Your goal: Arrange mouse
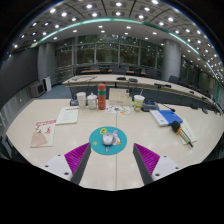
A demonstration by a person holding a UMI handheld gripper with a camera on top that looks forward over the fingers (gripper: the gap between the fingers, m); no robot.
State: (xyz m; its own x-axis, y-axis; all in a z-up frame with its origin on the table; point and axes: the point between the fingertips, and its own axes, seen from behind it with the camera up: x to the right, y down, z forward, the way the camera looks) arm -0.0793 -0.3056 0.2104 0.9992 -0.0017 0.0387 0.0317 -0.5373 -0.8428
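A small white mouse [111,135] lies on a round teal mat [108,140] on the pale table [60,140], just ahead of my fingers and between their lines. My gripper [110,160] is open and empty. Its left pad [76,155] and right pad [147,157] are magenta and stand wide apart, a short way back from the mat. Nothing is between them.
Beyond the mat stand a red-and-white bottle [101,97], cups [81,99] and a glass [138,102]. Papers [43,133] lie to the left; a blue book and pens [168,118] to the right. Office desks and chairs fill the background.
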